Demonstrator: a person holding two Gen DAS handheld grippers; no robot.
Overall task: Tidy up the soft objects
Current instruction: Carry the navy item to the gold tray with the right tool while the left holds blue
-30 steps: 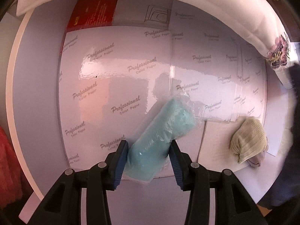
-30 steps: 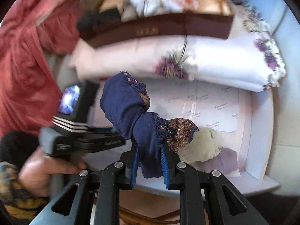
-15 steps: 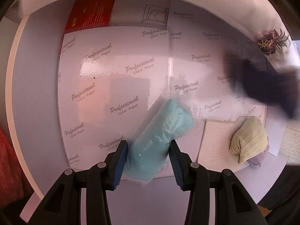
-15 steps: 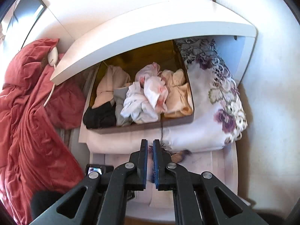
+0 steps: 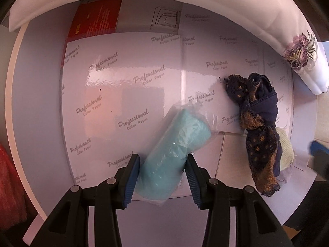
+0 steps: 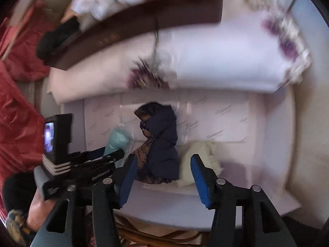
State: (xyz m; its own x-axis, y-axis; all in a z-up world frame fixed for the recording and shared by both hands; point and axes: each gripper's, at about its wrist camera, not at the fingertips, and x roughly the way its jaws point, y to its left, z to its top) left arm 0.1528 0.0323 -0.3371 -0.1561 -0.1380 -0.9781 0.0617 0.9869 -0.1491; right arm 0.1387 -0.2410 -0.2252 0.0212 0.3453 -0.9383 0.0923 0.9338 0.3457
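My left gripper (image 5: 162,160) is shut on a teal fabric roll in clear plastic wrap (image 5: 178,142), whose far end rests on the glossy paper sheets (image 5: 127,86). A navy garment with brown lace (image 5: 259,113) lies crumpled on the sheets to its right, partly over a cream knitted piece (image 5: 284,150). In the right wrist view my right gripper (image 6: 163,162) hangs just above the navy garment (image 6: 162,142). Its jaws are opening, the garment lies between them, and the pads stand clear of it. The cream piece (image 6: 201,156) lies by the right pad.
A folded white cloth with purple flowers (image 6: 216,68) borders the far side of the sheets. Behind it stands a brown box of clothes (image 6: 133,26). Red fabric (image 6: 18,113) hangs at the left. A hand (image 6: 35,210) holds the left gripper. A red booklet (image 5: 96,18) lies under the sheets.
The right gripper held the navy garment, swung up towards the brown box, came back down and opened. The garment now lies loose on the sheets. The left gripper and its roll stayed put.
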